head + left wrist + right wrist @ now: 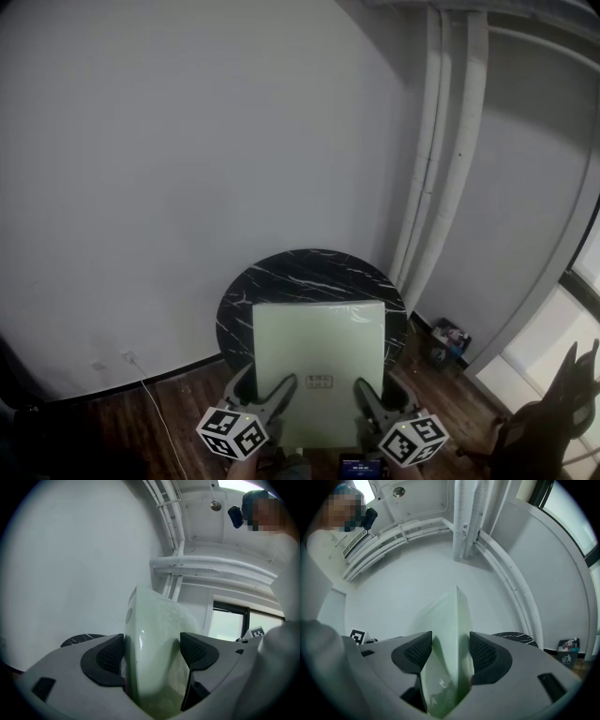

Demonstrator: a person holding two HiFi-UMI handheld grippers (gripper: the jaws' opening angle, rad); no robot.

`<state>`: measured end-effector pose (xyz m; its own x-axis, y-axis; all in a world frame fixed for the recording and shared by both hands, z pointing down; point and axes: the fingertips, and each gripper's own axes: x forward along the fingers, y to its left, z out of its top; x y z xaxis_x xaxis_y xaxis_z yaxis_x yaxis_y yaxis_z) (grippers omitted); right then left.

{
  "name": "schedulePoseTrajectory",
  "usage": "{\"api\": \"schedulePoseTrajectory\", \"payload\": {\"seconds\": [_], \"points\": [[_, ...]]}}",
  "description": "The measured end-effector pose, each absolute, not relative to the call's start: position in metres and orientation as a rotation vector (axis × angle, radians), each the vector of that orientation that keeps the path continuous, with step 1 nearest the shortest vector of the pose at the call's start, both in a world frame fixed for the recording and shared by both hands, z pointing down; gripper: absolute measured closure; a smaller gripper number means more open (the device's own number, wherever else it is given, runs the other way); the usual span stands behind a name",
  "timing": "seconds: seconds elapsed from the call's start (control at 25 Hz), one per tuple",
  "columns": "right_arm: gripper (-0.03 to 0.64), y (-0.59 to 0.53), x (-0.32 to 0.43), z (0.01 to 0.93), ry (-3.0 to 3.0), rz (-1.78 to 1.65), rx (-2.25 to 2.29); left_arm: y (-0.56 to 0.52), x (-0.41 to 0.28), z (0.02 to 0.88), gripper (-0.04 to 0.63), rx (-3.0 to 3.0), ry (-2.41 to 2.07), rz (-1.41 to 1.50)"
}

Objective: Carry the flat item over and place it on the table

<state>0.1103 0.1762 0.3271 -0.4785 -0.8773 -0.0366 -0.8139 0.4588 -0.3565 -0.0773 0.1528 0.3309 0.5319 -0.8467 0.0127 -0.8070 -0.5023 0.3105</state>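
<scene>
Nearest the person, the left gripper [268, 390] and right gripper [380, 394] each clamp the near edge of the pale green flat item [319, 352], one toward each corner, likely to keep it level above the round black table [281, 274] beyond, not yet set down.

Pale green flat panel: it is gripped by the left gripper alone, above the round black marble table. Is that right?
Not alone. The right gripper is also shut on the pale green flat panel, as the right gripper view shows. The left gripper grips it too, above the round black marble table.
</scene>
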Motion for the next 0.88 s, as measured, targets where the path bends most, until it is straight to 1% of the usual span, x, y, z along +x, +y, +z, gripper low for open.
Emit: {"api": "schedulePoseTrajectory", "payload": {"seconds": [0.48,0.88], "points": [[0.391,0.02,0.099,0.318,2.44,-0.47,-1.537,-0.014,-0.087,0.321,0.222,2.509,-1.298,-0.176],[0.391,-0.069,0.072,0.329,2.427,-0.503,-1.561,-0.104,-0.114,0.329,0.222,2.496,-1.281,-0.145]]}}
